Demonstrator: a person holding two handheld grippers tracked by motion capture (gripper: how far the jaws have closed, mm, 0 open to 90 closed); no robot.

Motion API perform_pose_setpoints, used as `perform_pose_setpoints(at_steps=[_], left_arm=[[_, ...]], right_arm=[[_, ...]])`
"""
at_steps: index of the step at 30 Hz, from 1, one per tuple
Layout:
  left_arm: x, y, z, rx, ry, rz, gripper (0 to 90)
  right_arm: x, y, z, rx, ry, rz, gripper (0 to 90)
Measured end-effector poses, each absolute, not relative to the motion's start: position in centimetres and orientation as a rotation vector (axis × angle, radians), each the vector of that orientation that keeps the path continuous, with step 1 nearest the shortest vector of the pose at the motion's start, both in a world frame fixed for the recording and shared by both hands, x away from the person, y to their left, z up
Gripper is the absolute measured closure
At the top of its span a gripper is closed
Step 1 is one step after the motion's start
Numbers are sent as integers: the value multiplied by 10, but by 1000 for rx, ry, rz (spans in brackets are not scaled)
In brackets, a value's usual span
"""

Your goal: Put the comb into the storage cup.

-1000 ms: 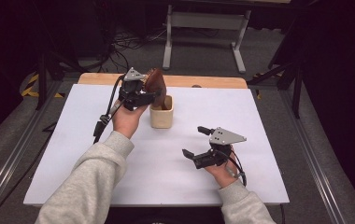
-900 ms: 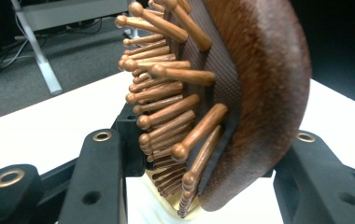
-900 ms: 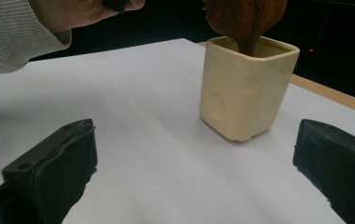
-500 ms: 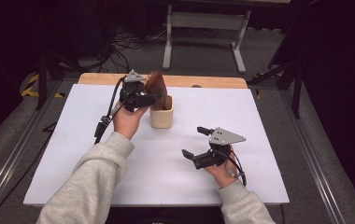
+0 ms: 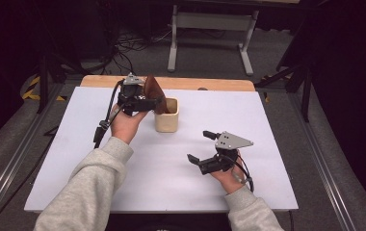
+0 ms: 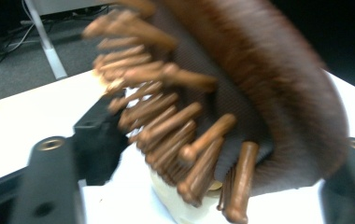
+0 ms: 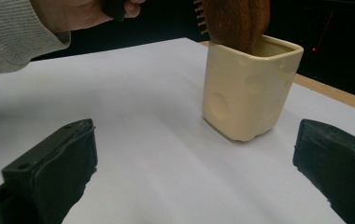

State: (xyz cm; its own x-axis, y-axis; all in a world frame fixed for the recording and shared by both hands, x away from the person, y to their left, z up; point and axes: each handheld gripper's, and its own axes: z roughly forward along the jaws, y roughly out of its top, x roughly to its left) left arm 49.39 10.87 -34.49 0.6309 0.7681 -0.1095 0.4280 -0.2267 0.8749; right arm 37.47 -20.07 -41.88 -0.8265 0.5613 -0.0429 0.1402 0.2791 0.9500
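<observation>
Here's the left gripper up at about eleven o'clock on the white table, hovering right at the cream cup. Its jaws have just been opening, and the brown wooden hairbrush sits between them, head up, its lower end down inside the cup. In the left gripper view the brush fills the space between the two black jaws, wooden pins pointing toward nine o'clock, padded back toward three; the picture is blurred there, so I cannot tell whether either pad is touching it, but the jaws stand parted rather than clamped. The cup's pale rim peeks out beneath the pins.

Over at about five o'clock, the right gripper rests low near the table's front edge, well apart from the cup, jaws spread wide with nothing between them. In the right gripper view its two black jaws frame bare white table, and the cup stands at one o'clock with the brush rising out of it. The person's left hand shows at eleven o'clock, grey sleeve alongside.
</observation>
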Motion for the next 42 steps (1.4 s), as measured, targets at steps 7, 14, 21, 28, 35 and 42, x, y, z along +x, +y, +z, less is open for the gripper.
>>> perform_pose_setpoints(at_steps=[7,14,21,28,35,42], left_arm=[[484,113,-339,1886,869,494,6],[465,130,-329,1873,845,526,2],[439,155,-326,1855,770,529,1],[414,175,-329,1828,696,521,1],[394,194,-342,1801,670,489,1],[380,214,-364,1759,666,454,1]], right_arm=[[375,-202,-418,633,2177,1570,5],[374,-205,-414,632,2163,1575,5],[372,-212,-407,644,2164,1557,5],[370,-218,-403,642,2149,1552,5],[368,-227,-401,641,2148,1549,5],[365,-234,-402,645,2152,1545,5]])
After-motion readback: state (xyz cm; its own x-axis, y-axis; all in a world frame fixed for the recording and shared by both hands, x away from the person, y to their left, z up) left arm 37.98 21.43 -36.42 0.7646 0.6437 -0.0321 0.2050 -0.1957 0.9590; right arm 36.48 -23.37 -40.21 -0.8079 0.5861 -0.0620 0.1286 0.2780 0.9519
